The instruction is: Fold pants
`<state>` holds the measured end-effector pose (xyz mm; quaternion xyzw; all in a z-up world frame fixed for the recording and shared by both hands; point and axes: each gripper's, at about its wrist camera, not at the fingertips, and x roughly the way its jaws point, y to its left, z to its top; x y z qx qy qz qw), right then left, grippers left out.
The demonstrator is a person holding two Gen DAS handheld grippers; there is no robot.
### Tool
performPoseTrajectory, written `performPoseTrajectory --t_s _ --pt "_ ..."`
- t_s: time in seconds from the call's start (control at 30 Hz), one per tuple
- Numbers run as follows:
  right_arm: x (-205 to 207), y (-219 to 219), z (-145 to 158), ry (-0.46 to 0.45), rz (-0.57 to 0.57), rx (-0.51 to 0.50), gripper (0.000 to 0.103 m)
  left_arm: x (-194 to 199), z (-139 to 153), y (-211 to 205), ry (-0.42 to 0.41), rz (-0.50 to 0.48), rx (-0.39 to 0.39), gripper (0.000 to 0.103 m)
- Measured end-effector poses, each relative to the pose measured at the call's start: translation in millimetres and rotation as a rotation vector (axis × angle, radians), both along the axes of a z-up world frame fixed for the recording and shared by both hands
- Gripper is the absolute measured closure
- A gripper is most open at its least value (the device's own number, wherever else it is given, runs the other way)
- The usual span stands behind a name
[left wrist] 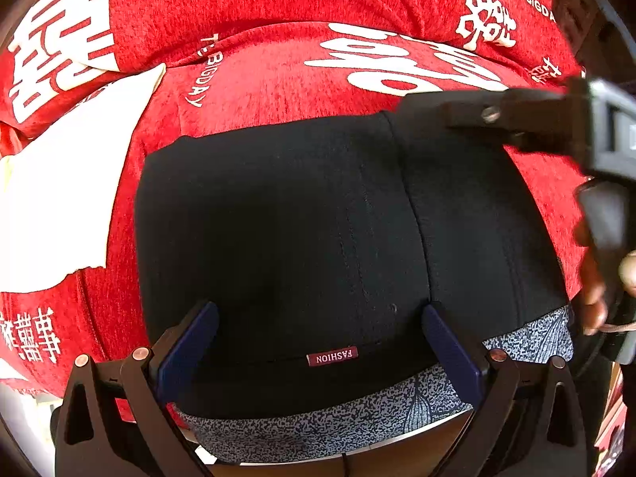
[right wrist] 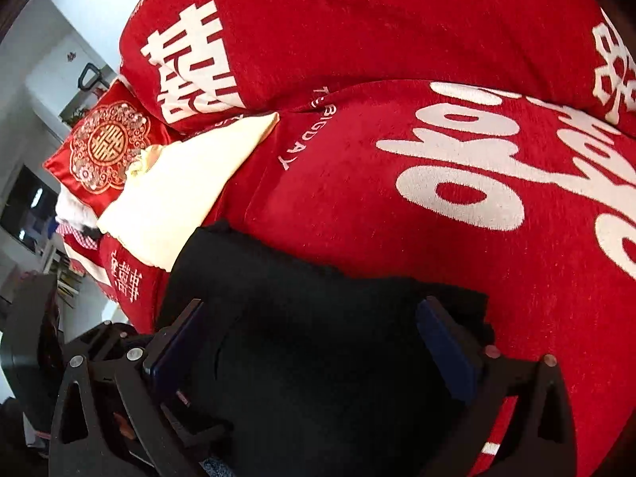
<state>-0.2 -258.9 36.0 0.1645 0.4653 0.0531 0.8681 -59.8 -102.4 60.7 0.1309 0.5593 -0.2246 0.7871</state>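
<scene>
The black pants (left wrist: 318, 218) lie folded into a compact rectangle on a red blanket (left wrist: 278, 79), with a small "FASHION" label (left wrist: 333, 356) at the near edge. My left gripper (left wrist: 320, 318) is open, its blue pads on either side of the near edge, holding nothing. My right gripper (right wrist: 314, 326) is open above the same pants (right wrist: 318, 318). It also shows in the left wrist view (left wrist: 528, 115) over the pants' far right corner.
A blue-grey patterned cloth (left wrist: 357, 421) lies under the pants at the near edge. A cream pillow (right wrist: 175, 190) and a red embroidered cushion (right wrist: 103, 147) lie to the left. A red printed bolster (right wrist: 357, 20) rises behind.
</scene>
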Motion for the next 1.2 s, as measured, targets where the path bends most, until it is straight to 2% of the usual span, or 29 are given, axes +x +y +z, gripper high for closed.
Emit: performPoseTrajectory --t_s 0.1,0.17,0.23,0.33,0.4,0.43,0.47,0.53,0.6,0.67,0.77,0.87,0.93,0.97,1.0,1.1,1.2 --pt "-17 2 20 -0.005 -0.04 0.008 0.0 1 10 15 0.022 0.039 -0.018 0.001" --pt "-41 10 34 -0.029 -0.07 -0.064 0.0 1 23 40 0.023 0.089 -0.08 0.001" --pt "-78 31 39 -0.053 -0.088 -0.183 0.0 -2 28 64 0.022 0.124 -0.106 0.001" --pt "-114 65 20 -0.029 -0.048 -0.368 0.0 -5 13 86 0.057 0.151 -0.076 0.001" --pt "-126 77 0 0.007 -0.025 -0.445 0.0 -7 -7 91 0.094 0.162 -0.043 0.001" --pt "-128 77 -11 0.04 -0.037 -0.47 0.0 -8 -15 93 0.116 0.164 -0.057 0.001" --pt "-127 72 -22 0.084 -0.056 -0.467 0.0 -8 -23 94 0.146 0.172 -0.079 0.001" --pt "-124 50 -45 0.179 -0.122 -0.36 0.0 -8 -34 96 0.195 0.202 -0.104 0.0" --pt "-128 35 -49 0.192 -0.173 -0.236 0.0 -10 -31 101 0.196 0.212 -0.132 0.0" --pt "-132 38 -40 0.169 -0.165 -0.259 0.0 -15 -17 106 0.142 0.199 -0.131 0.0" --pt "-136 55 -18 0.121 -0.129 -0.381 0.0 -25 2 114 0.054 0.166 -0.143 0.0" --pt "-141 69 16 0.008 -0.122 -0.431 0.0 -23 2 122 0.056 0.182 -0.167 0.0" --pt "-144 79 32 -0.093 -0.1 -0.426 0.0 -16 2 131 0.069 0.206 -0.194 0.0" --pt "-139 83 31 -0.114 -0.085 -0.412 0.0 -6 5 133 0.071 0.222 -0.213 0.0" --pt "-134 84 28 -0.109 -0.068 -0.387 0.0 -2 7 135 0.07 0.235 -0.229 0.0" --pt "-117 76 -11 0.029 -0.051 -0.32 0.0 19 22 148 0.035 0.27 -0.246 0.0" --pt "-119 71 -20 0.047 -0.071 -0.336 0.0 34 47 175 -0.042 0.318 -0.255 0.0"
